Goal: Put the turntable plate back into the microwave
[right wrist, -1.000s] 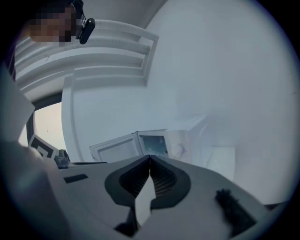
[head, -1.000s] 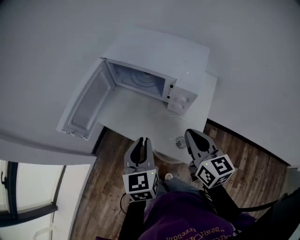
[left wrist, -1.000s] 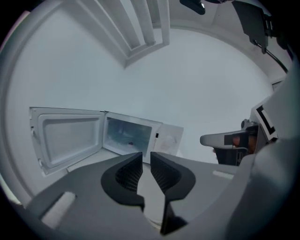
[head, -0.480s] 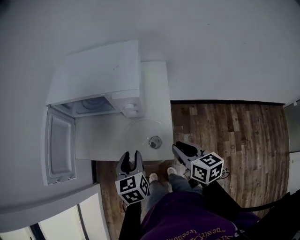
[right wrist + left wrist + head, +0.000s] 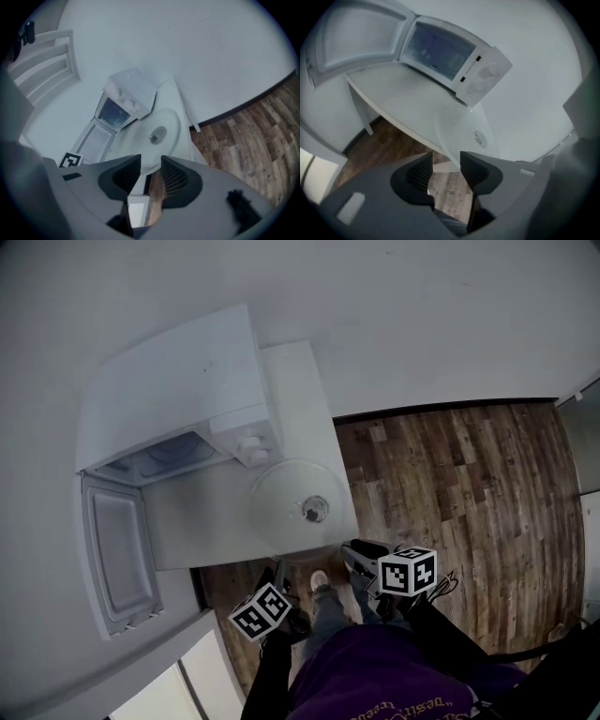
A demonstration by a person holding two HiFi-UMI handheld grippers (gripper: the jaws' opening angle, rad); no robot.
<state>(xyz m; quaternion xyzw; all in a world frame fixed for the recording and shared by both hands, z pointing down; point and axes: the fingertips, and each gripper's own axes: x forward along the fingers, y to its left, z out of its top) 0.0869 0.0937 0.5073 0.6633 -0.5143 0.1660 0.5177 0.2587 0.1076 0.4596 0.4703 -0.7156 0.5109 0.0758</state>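
Note:
The clear glass turntable plate (image 5: 300,507) lies on the white table (image 5: 202,521), in front of the microwave's knob panel, its rim overhanging the table's front edge. The white microwave (image 5: 178,390) stands with its door (image 5: 117,554) swung wide; its cavity (image 5: 436,49) shows. My left gripper (image 5: 277,570) hangs below and in front of the plate (image 5: 464,133), jaws opening with nothing between them (image 5: 446,166). My right gripper (image 5: 361,554) is just off the plate's near right rim (image 5: 157,136), jaws also opening and empty (image 5: 150,171).
Brown wooden floor (image 5: 469,502) spreads to the right of the table. A white wall runs behind the microwave. The person's feet (image 5: 319,582) stand at the table's front edge. A table leg (image 5: 361,117) shows under the tabletop.
Both grippers have sunk from in front of the plate to below the table's front edge, and their jaws have spread. The head view has swung, so the microwave now sits at the left.

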